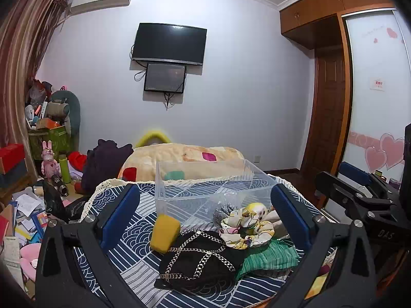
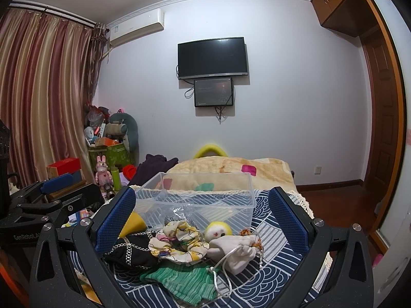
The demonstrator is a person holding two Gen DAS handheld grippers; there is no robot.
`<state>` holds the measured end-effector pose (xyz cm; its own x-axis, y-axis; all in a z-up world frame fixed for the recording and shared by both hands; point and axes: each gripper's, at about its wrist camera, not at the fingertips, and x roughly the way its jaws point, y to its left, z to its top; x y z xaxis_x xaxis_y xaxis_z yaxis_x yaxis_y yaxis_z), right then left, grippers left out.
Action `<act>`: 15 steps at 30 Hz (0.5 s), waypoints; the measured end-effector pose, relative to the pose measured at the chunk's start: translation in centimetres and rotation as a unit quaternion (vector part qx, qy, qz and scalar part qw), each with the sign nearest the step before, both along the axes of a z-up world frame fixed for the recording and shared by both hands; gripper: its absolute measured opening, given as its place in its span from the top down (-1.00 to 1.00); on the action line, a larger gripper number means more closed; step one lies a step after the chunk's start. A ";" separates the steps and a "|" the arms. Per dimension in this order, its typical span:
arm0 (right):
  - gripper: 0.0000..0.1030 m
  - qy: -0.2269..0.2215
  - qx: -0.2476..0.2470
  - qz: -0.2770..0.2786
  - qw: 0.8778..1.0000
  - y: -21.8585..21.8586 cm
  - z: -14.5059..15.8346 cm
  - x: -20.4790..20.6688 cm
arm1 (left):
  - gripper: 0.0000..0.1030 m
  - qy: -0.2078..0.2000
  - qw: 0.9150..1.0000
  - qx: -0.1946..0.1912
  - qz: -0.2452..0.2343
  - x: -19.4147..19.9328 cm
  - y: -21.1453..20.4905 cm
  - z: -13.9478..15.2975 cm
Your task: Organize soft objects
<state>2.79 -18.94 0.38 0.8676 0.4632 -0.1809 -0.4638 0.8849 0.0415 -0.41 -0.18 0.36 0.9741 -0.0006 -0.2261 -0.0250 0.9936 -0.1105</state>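
A pile of soft things lies on the blue patterned bedspread (image 1: 133,233) in front of an empty clear plastic bin (image 1: 210,179). In the left wrist view I see a yellow sponge (image 1: 165,233), a black cloth with chain trim (image 1: 200,259), a floral scrunchie (image 1: 244,228), a green knit cloth (image 1: 269,256) and a yellow-white plush ball (image 1: 257,210). The right wrist view adds a white drawstring pouch (image 2: 239,249) beside the plush ball (image 2: 218,229). My left gripper (image 1: 205,188) and right gripper (image 2: 201,191) both hover open over the pile, holding nothing.
A folded cream quilt (image 1: 185,159) lies behind the bin. Clutter of papers, boxes and toys (image 1: 30,205) fills the floor to the left of the bed. A wardrobe (image 1: 375,89) and wooden door (image 1: 328,107) stand to the right.
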 end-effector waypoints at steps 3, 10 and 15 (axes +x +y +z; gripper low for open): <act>-1.00 0.000 0.000 0.000 1.000 0.0 0.1 0.0 | -1.00 0.000 1.000 -0.001 0.000 -0.1 0.1 0.1; -1.00 0.001 0.001 0.001 1.000 0.0 0.1 -0.1 | -1.00 -0.002 1.000 0.000 0.000 -0.1 0.0 0.4; -1.00 0.000 0.001 0.001 1.000 0.0 0.2 0.0 | -1.00 -0.003 1.000 0.001 -0.001 -0.1 -0.1 0.6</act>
